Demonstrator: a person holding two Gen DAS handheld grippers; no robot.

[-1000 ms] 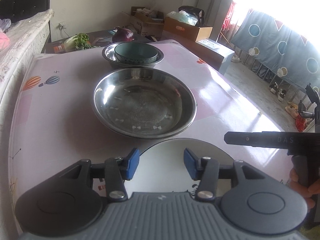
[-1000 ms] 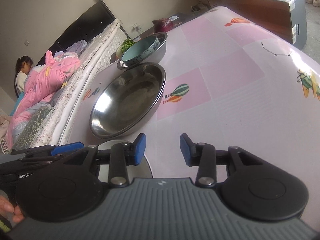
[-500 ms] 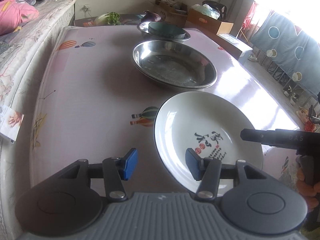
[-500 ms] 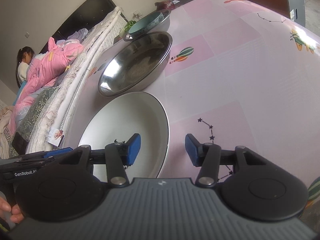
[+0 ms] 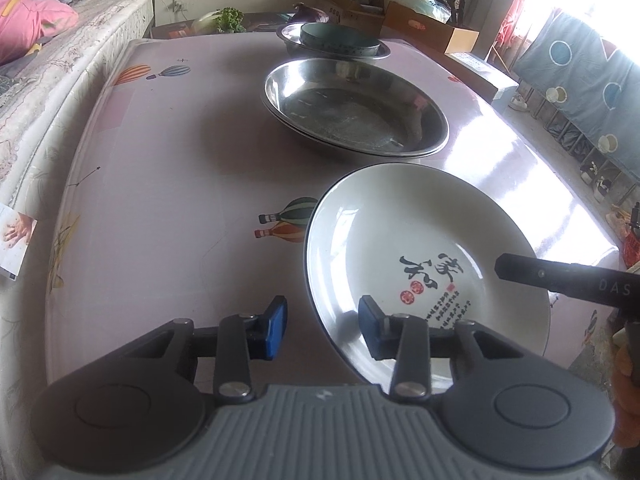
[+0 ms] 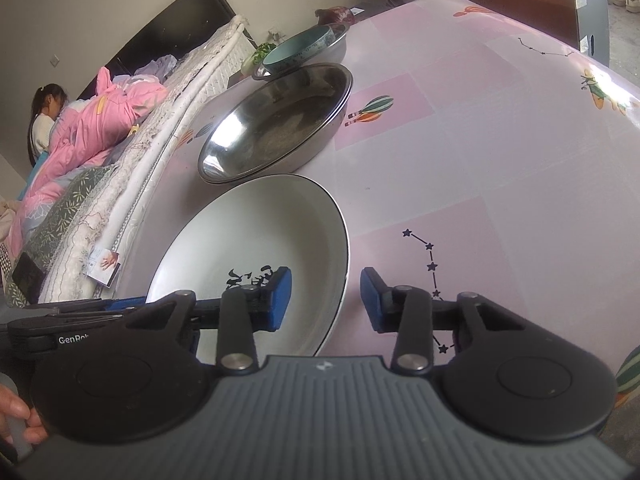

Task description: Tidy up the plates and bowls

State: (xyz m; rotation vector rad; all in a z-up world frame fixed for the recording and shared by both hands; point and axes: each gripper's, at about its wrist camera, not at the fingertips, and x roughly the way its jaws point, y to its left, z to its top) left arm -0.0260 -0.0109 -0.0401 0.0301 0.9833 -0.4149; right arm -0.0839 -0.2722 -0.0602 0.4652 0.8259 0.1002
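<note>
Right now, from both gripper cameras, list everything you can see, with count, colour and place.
plate: one, white with black and red writing, nearest on table
steel basin: one, silver, behind plate
small steel basin: one, silver, far end of table
bowl: one, teal, inside small steel basin
tablecloth: one, pink with balloons
bed: one, pink bedding, beside table
boxes: several, brown, far side
left gripper: blue pads astride plate's rim, closing, not yet touching
right gripper: the same, opposite rim
</note>
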